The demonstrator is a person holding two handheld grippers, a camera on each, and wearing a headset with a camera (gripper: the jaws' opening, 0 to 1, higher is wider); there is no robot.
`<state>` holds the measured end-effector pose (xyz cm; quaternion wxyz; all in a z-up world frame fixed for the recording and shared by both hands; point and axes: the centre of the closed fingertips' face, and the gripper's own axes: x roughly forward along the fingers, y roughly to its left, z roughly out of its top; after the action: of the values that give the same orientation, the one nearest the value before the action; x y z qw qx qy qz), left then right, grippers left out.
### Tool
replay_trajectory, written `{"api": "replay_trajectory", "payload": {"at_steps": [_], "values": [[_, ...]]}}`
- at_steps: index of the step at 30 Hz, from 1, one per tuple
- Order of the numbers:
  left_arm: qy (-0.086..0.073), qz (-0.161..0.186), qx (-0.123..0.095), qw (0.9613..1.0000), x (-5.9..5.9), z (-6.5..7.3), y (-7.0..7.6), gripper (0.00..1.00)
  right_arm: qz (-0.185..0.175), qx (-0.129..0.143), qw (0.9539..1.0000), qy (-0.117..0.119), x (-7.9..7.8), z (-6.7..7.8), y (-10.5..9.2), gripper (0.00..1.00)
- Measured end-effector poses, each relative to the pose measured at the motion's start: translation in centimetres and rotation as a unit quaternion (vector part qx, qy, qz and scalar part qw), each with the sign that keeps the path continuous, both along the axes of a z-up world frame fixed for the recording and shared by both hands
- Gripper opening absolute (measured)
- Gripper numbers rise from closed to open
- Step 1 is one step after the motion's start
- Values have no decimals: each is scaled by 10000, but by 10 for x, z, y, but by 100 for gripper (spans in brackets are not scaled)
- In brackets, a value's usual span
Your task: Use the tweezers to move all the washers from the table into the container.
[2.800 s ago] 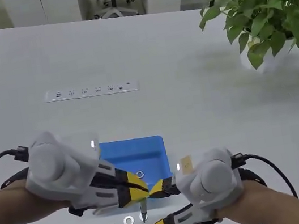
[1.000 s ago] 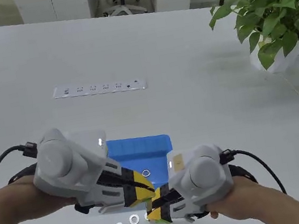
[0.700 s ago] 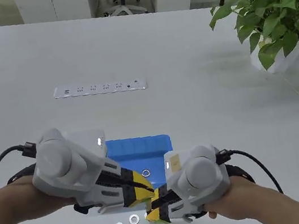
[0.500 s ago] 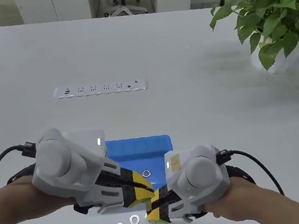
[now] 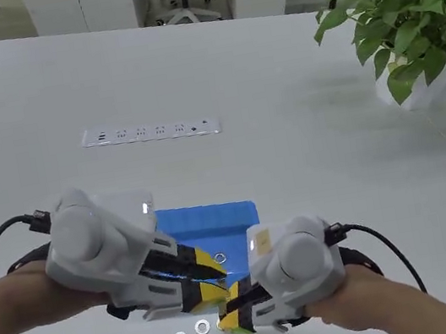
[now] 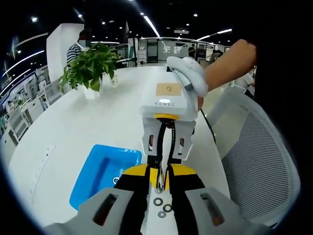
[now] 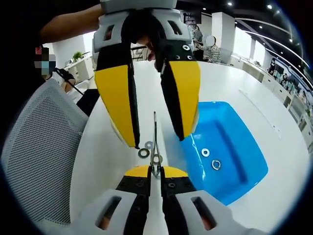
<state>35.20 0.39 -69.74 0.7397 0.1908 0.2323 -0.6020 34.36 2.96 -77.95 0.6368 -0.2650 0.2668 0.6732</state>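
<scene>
Right gripper [image 7: 155, 178] clamped on tweezers [image 7: 155, 142], which run up between left gripper's [image 6: 159, 172] jaws; those stand apart. Three washers [image 7: 144, 153] on white worktop [image 5: 284, 122], just beside the tweezers. Blue container [image 7: 234, 161] next to both grippers, two more washers [image 7: 215, 164] inside. Power strip [image 5: 151, 132] and plant [image 5: 402, 8] well beyond.

On the white housing of the right gripper [image 6: 164, 159], just under a tan square sticker [image 6: 168, 89] whose mark is too small to read, stands a printed word that looks like "KENSC". Nothing else is legible.
</scene>
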Motion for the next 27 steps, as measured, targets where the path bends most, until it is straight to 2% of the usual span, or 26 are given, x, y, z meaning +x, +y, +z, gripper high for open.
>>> {"api": "replay_trajectory", "payload": {"at_steps": [3, 6, 13, 16, 18, 20, 22, 27], "values": [[137, 150, -41, 9998, 1, 1, 5, 28, 18, -3, 10000, -24, 0, 2, 0, 8], [87, 195, -58, 9998, 1, 2, 10, 32, 33, 15, 10000, -51, 0, 5, 1, 8], [167, 417, -140, 9989, 0, 2, 20, 47, 68, 23, 9999, -126, -1, 14, 2, 8], [166, 525, -157, 9984, 0, 1, 26, 50, 86, 28, 9998, -181, -1, 20, 3, 8], [229, 599, -191, 9978, -2, 1, 29, 52, 95, 26, 9997, -214, 0, 24, 2, 8], [278, 678, -220, 9971, -2, 1, 31, 58, 95, 47, 9997, -234, 1, 27, 2, 8], [222, 766, -248, 9965, -2, 2, 35, 61, 123, 48, 9996, -264, 2, 32, 2, 8], [235, 959, -365, 9944, -3, 6, 41, 66, 219, 61, 9991, -352, 3, 43, 2, 8]]}}
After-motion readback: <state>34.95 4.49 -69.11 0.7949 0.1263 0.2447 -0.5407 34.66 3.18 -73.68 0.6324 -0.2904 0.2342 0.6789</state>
